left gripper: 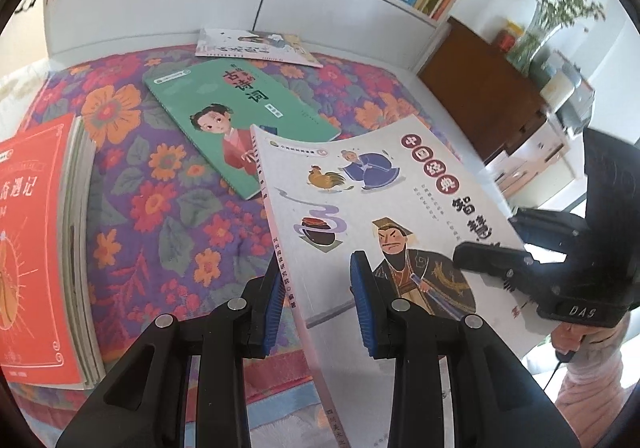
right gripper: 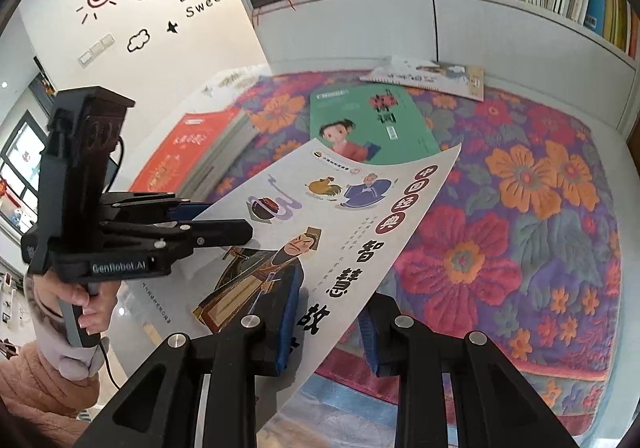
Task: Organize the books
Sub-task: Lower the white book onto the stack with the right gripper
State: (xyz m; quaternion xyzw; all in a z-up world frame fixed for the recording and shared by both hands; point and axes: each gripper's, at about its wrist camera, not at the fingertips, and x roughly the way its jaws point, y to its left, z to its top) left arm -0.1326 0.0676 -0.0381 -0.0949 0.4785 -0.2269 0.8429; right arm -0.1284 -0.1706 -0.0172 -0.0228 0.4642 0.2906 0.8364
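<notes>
While both grippers hold the white book (left gripper: 384, 207) above the quilt (right gripper: 520, 215), sorting appears about midway. Left gripper (left gripper: 316, 312) straddles its spine, jaws not yet tight; right gripper (right gripper: 328, 324) likewise brackets the opposite edge. Red stack (left gripper: 36, 248) is formed; green book (left gripper: 240, 115) and far book (left gripper: 256, 47) remain loose.

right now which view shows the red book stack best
The left wrist view: the red book stack lies close at the left, its cover and page edges plain, though the frame edge crops it. The right wrist view shows the stack whole but small, far off, and partly behind the left tool.
</notes>
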